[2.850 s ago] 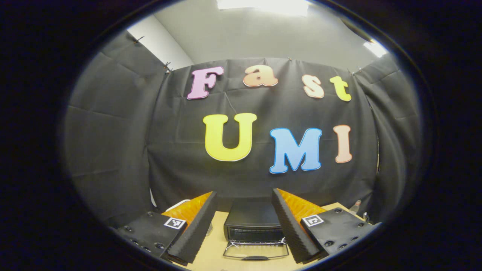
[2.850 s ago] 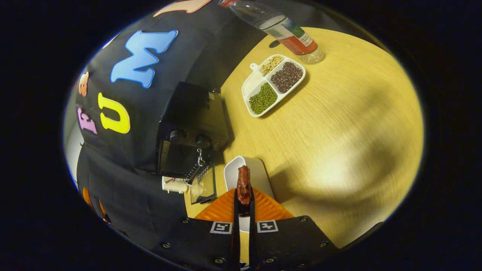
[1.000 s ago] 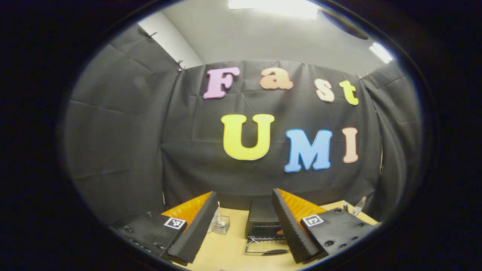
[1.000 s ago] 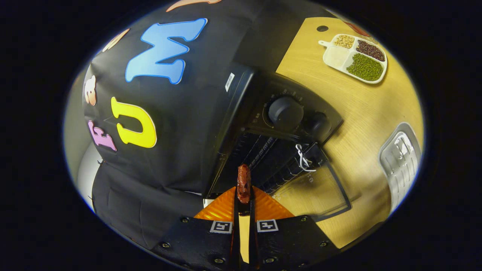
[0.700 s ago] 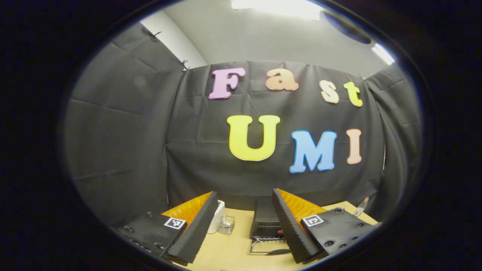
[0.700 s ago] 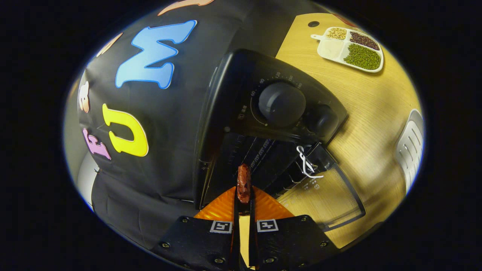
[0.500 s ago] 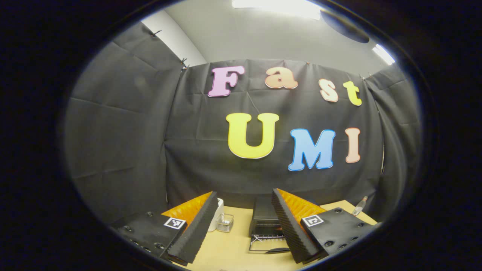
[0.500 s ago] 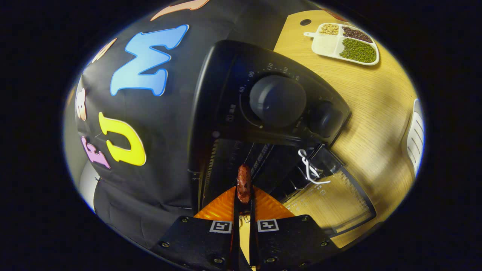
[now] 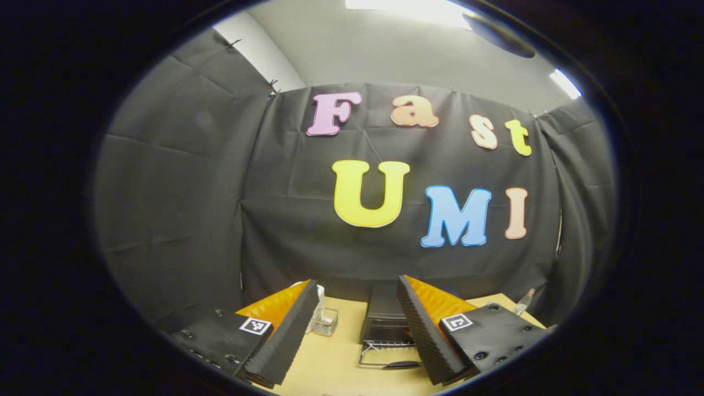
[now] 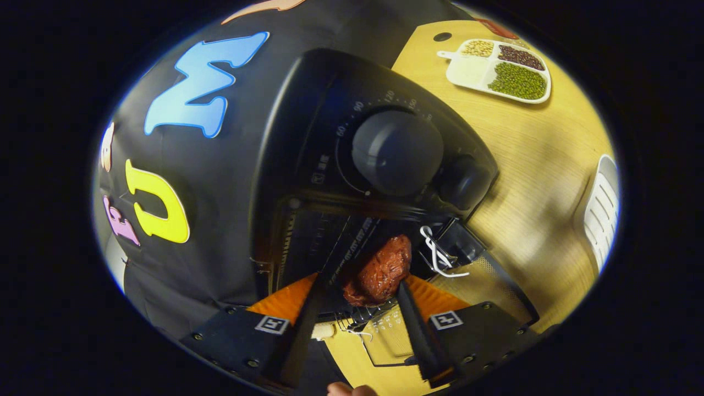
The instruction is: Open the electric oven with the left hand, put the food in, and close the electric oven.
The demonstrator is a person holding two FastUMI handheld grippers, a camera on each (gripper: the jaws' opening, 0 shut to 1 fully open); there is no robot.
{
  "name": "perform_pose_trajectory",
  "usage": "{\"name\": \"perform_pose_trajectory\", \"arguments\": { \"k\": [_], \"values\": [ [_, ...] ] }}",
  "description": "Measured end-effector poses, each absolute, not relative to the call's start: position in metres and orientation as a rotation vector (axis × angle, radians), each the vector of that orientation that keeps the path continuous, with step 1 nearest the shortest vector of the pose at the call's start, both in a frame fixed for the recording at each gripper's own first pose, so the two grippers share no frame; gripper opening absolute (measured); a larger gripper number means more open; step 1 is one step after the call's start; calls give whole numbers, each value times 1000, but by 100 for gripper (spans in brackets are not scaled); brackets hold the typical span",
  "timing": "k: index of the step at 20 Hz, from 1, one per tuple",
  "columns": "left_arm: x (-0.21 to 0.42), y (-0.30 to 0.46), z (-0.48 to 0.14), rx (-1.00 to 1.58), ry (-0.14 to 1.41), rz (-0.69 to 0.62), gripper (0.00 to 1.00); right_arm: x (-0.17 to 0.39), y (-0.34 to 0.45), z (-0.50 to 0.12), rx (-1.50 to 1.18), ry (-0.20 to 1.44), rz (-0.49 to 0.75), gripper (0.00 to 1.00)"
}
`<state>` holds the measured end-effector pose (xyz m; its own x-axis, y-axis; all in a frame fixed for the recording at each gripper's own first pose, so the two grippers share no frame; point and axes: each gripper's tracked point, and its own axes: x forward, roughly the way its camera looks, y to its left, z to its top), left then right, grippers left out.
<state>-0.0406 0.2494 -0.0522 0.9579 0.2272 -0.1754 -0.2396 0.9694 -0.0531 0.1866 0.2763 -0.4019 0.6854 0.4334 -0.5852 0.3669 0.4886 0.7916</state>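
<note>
Your right gripper (image 10: 355, 308) stands with its jaws spread wide and nothing pressed between them; the food (image 10: 379, 272), a dark red glazed lump, sits ahead of the tips on the wire rack (image 10: 363, 318) at the mouth of the electric oven (image 10: 330, 137); whether either finger brushes it I cannot tell. It looks soft and sticky, so I judge it light, easily squashed and likely to cling or slip; if you must take it again, grip across its thick middle with gentle pressure, not at the tapered end. From how it lies, the putting-in seems done or nearly so; it rests near the front of the rack, and I judge it may want a nudge deeper before the door (image 10: 484, 286) swings up; that glass door lies dropped open toward you, with a white wire clip (image 10: 437, 250) at its hinge corner.

Your left gripper (image 9: 356, 330) is also parted wide and holds nothing; in the left gripper view it hangs well back from the oven (image 9: 385, 319), whose door (image 9: 388, 356) lies flat on the desk (image 9: 330, 366) with its dark handle (image 9: 401, 364) at the front edge; that handle is stiff and is where I would take hold to close, lifting steadily so the light oven does not slide. A clear container (image 9: 325, 322) stands to one side, and a divided tray (image 10: 498, 69) of beans lies well apart on the desk.
</note>
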Motion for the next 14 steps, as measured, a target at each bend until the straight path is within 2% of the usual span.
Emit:
{"name": "perform_pose_trajectory", "arguments": {
  "k": [1,2,9,14],
  "values": [
    [-38,247,-54,-74,171,234,100,181,273,-401,1055,873,54,77],
    [-35,245,-56,-75,173,229,100,176,270,-399,1026,883,67,88],
    [-9,207,-70,-74,195,145,100,152,228,-343,739,787,156,88],
    [14,178,-82,-51,188,83,100,134,174,-271,501,591,168,88]
  ]
}}
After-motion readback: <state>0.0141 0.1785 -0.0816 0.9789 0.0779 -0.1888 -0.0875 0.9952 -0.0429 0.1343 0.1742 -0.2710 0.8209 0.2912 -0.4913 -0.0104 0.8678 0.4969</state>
